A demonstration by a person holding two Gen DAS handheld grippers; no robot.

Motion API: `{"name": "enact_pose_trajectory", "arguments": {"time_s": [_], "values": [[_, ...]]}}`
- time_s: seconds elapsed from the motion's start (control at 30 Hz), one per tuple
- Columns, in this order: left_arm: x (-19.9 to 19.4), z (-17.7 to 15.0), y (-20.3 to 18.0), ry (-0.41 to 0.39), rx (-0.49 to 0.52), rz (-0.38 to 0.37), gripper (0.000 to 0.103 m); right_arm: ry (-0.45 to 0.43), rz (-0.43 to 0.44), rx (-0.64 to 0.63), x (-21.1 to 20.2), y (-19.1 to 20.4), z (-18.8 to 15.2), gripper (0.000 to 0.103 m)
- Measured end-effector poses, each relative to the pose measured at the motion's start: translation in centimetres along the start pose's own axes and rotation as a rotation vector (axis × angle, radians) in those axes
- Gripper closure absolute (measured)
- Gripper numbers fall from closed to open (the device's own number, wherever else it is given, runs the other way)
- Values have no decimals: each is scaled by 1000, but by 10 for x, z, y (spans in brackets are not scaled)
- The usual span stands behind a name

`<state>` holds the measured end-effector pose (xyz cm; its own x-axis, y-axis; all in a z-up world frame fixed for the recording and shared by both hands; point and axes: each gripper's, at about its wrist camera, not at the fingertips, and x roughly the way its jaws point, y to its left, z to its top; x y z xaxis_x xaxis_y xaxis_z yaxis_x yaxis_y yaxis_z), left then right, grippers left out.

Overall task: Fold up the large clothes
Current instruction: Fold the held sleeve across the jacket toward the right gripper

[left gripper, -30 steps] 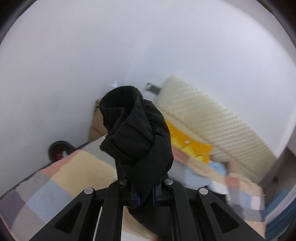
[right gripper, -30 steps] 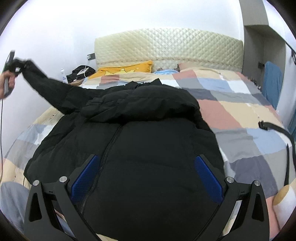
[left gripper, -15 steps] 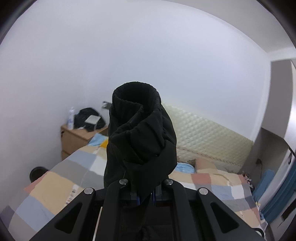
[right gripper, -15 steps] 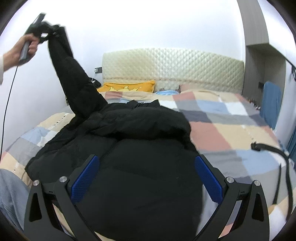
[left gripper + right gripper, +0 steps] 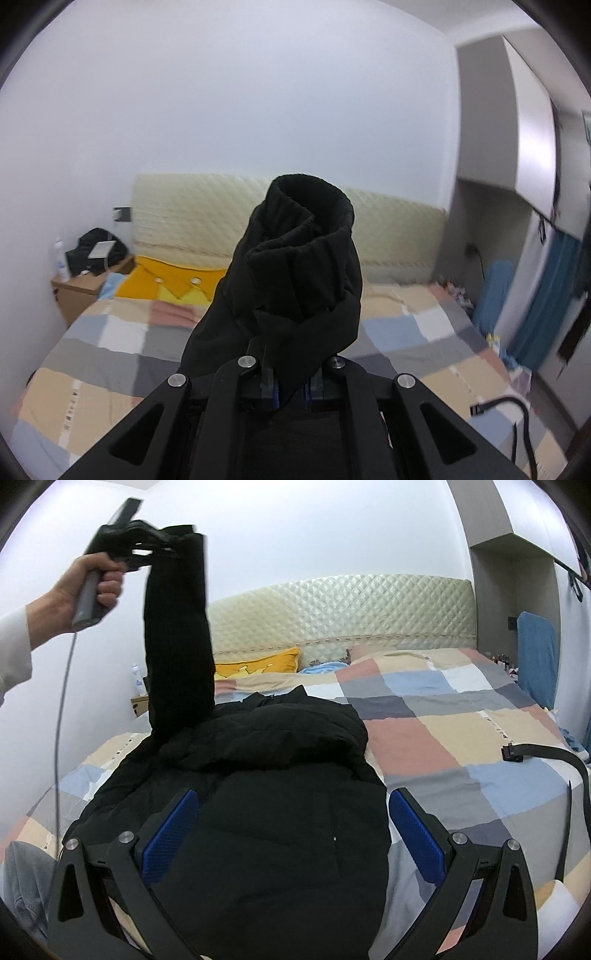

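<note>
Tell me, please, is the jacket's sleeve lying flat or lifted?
Lifted: the left gripper holds the sleeve up above the jacket.

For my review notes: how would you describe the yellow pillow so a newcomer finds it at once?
Start at the quilted cream headboard behind the patchwork bed. At its foot, on the left near the wooden nightstand, lies the yellow pillow. It is the only bright yellow item, with a paler zigzag band, next to a light blue cloth.
</note>
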<state>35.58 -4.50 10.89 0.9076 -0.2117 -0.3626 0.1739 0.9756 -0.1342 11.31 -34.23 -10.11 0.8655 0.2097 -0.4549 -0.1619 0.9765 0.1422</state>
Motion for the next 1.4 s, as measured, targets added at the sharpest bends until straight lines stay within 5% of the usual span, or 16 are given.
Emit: {"name": "enact_pose_trajectory", "arguments": {"time_s": [0.37,0.63,0.9,1.17,1.4], "values": [[90,-96,-134,82,98,-74,95,-3,-26,92,-2,-21,-5,0],[153,-189,-177,217,127,-143,95,20,-46,145,14,-39,-9,0],[207,-263,-199,347,140,-114,95,31,-58,175,20,-48,-12,0],[225,-290,-192,392,155,-109,95,60,-54,186,34,-49,-15,0],[212,-280,-193,333,168,-73,92,82,-67,181,42,-48,-16,0]]}}
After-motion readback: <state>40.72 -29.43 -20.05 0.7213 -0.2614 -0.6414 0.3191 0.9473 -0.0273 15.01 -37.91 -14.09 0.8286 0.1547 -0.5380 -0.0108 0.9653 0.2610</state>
